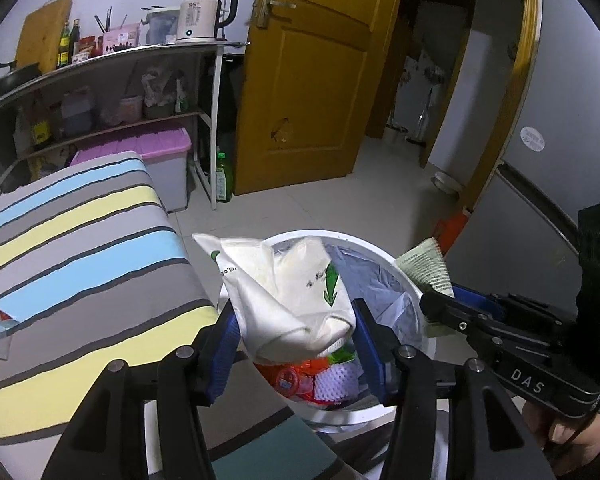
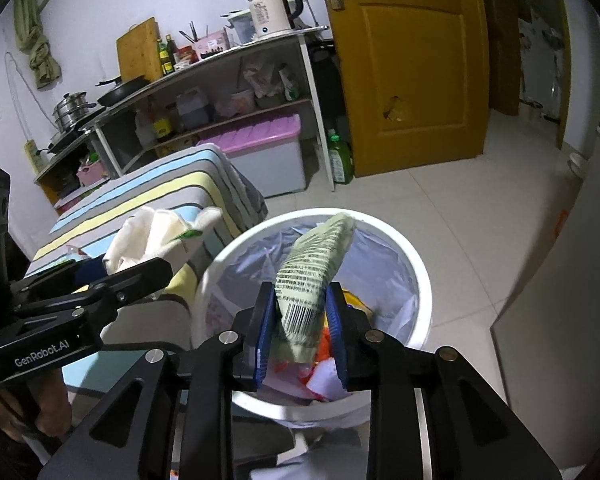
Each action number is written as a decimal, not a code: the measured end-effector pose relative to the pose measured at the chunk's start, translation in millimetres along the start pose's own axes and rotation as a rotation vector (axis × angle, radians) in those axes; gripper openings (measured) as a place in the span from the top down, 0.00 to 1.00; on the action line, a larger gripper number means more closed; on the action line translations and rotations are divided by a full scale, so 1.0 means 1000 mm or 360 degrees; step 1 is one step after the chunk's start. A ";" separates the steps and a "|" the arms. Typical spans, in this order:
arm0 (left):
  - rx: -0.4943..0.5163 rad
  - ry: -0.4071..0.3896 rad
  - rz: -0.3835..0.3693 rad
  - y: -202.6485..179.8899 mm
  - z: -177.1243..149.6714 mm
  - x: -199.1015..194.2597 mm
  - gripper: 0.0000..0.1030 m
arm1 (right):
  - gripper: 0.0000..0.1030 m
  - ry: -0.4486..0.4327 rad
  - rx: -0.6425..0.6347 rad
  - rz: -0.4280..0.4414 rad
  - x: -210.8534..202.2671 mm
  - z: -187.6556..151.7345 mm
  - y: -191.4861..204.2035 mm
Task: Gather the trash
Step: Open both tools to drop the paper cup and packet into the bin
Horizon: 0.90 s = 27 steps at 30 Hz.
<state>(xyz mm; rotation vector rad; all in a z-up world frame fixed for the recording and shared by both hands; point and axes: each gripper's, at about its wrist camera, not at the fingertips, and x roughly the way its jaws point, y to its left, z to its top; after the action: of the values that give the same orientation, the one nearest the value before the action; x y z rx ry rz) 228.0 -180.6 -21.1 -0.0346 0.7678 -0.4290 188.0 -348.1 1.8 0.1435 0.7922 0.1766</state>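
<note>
1. Left claw (image 1: 296, 344) pinches a crumpled white bag (image 1: 288, 292) above the near rim of the bin (image 1: 380, 256).
2. Right claw (image 2: 300, 320) holds a green wrapper (image 2: 316, 276), seemingly loosely.
3. Step: dropping; next, spread both claws.

Both claws tilt downward side by side. The left claw (image 1: 296, 336) has its 2 blue pads (image 1: 224, 344) spread wide against a bulky load; the right claw (image 2: 300, 332) stands narrower, its pads against a thin one.
</note>
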 end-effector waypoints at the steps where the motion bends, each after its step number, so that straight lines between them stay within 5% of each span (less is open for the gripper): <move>1: 0.0000 0.0009 -0.0005 0.000 0.000 0.004 0.47 | 0.73 0.0006 0.0003 -0.0002 0.002 0.000 -0.001; 14: -0.0036 0.0085 -0.0059 0.004 0.001 0.028 0.47 | 0.64 0.0083 0.0007 -0.0045 0.027 -0.002 -0.010; 27: -0.0076 -0.0004 -0.0113 0.009 0.001 0.010 0.39 | 0.63 0.0030 -0.0012 -0.0046 0.015 0.001 -0.003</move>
<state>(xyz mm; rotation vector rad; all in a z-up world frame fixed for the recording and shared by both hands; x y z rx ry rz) 238.6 -176.2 -28.5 -0.1072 0.7761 -0.4777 199.3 -348.2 -9.0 0.1236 0.8119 0.1539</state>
